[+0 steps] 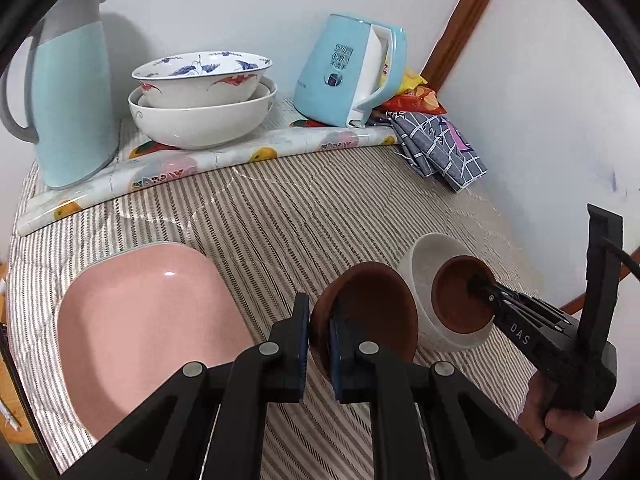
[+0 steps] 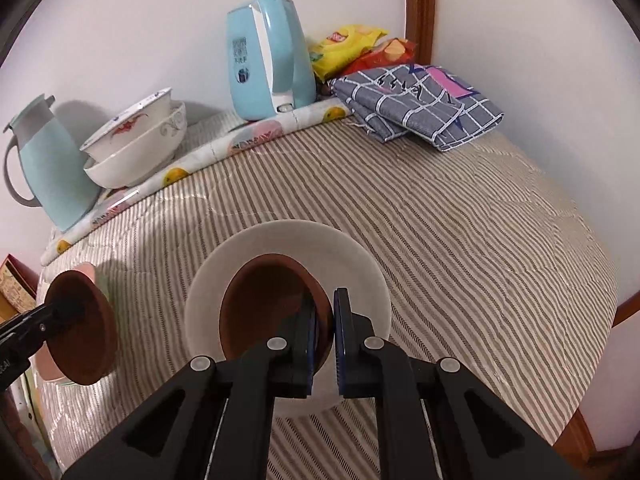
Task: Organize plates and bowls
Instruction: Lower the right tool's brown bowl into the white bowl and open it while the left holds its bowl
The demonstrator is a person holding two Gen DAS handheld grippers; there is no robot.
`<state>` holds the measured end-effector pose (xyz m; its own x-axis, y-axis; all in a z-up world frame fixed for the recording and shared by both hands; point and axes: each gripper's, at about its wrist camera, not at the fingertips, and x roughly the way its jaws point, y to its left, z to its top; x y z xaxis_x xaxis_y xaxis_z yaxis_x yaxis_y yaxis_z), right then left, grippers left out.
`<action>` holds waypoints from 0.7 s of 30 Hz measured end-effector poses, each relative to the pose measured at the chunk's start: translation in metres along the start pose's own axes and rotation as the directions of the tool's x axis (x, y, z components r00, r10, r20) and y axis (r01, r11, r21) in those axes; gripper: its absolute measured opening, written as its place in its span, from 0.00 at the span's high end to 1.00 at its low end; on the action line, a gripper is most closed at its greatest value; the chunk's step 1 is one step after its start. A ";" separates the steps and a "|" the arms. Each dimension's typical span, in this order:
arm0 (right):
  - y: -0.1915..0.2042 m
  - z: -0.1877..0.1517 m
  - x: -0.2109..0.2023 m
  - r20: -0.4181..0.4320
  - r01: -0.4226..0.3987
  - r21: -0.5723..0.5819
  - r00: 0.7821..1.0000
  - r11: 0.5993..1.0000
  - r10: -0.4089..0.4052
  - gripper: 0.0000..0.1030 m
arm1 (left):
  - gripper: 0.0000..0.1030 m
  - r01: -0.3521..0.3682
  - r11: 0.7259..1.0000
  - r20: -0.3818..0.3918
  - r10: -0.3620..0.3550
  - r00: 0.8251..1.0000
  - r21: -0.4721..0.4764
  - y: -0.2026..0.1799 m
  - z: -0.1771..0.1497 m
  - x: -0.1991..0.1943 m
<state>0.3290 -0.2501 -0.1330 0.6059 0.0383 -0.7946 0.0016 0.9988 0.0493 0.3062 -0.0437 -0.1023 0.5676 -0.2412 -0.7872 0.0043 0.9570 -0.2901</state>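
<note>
My left gripper is shut on the rim of a brown bowl and holds it tilted above the striped table; it also shows in the right wrist view. My right gripper is shut on the rim of a second brown bowl, which sits inside a white bowl. In the left wrist view that brown bowl and white bowl lie to the right. A pink plate lies at the left. Two stacked white patterned bowls stand at the back.
A light blue thermos jug stands back left and a blue electric kettle back right, on a fruit-print mat. A folded grey checked cloth and snack packets lie in the far corner by the wall.
</note>
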 end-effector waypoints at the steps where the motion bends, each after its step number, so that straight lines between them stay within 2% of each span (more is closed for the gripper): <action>1: 0.001 0.001 0.004 -0.007 -0.001 -0.004 1.000 1.000 0.001 0.92 | 0.91 0.000 1.000 0.000 0.000 1.000 -0.002 0.000 0.001 0.001; 21: 0.001 0.001 0.033 -0.102 -0.027 0.007 0.994 1.000 0.027 0.92 | 0.91 0.014 1.000 0.005 -0.014 1.000 -0.007 0.003 0.010 0.007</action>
<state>0.3504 -0.2481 -0.1586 0.5214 0.0683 -0.8506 -0.0090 0.9972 0.0745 0.3185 -0.0405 -0.1037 0.5712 -0.2538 -0.7806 0.0068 0.9524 -0.3047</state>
